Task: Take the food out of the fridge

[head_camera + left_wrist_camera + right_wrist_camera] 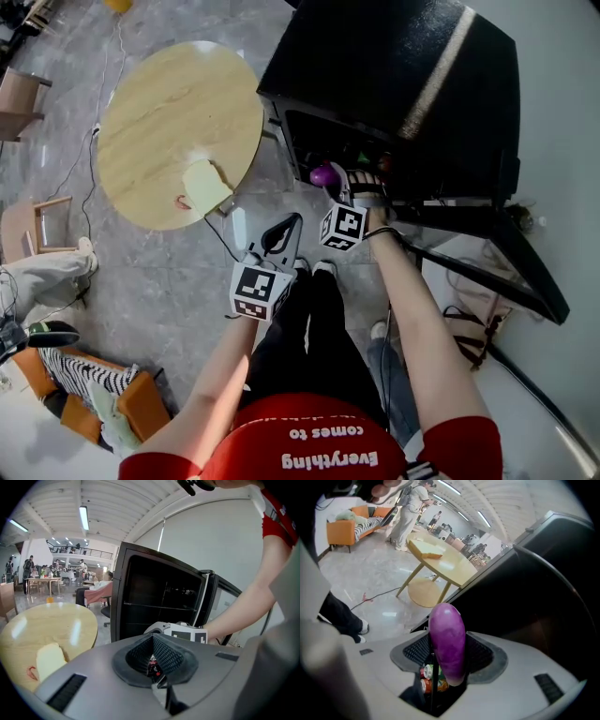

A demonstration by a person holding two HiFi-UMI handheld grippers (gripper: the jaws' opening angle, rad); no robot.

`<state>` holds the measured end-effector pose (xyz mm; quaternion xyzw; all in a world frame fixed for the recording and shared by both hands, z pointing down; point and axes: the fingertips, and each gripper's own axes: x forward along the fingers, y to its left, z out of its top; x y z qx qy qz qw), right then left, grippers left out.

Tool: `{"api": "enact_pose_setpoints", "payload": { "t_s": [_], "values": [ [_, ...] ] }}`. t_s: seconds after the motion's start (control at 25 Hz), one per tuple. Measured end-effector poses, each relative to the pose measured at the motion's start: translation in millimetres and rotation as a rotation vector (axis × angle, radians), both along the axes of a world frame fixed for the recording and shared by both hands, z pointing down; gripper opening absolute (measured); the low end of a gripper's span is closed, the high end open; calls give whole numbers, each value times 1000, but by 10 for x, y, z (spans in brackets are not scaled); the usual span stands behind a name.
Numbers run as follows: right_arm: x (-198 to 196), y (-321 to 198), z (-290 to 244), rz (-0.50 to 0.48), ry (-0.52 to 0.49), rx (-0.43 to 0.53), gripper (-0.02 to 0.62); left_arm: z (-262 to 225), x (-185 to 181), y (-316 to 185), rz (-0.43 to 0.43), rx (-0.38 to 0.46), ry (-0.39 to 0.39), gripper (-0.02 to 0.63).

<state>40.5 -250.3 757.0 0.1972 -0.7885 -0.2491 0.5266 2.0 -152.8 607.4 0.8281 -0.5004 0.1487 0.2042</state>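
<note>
Round wooden table (pixel 159 112), pale slab (pixel 205 185), perhaps bread

Open hall: round table (pixel 159 122), sofa (pixel 342 530)

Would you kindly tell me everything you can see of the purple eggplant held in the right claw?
The eggplant is smooth, glossy and purple with paler mottling, long with a rounded end; no stem shows. The right claw is shut on it, dark ribbed pads against both sides, the rounded end poking past them. In the head view it sits at the open front of the black fridge, seemingly touching only the claw.
</note>
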Motion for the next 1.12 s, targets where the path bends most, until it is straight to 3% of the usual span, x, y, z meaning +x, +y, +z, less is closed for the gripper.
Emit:
{"api": "enact_pose_setpoints", "payload": {
  "t_s": [0.16, 0.48, 0.96, 1.12],
  "values": [
    [34, 201, -240, 57, -94, -34, 235, -90, 11, 41, 8, 19, 0, 6],
    [57, 573, -1000, 334, -469, -225, 235, -415, -55, 248, 11, 51, 45, 6],
    [257, 1094, -1873, 568, -897, -382, 235, -921, -18, 551, 75, 142, 50, 6],
    [331, 1152, -2118, 657, -1057, -508, 235, -1095, 60, 576, 102, 184, 48, 6]
  ]
}}
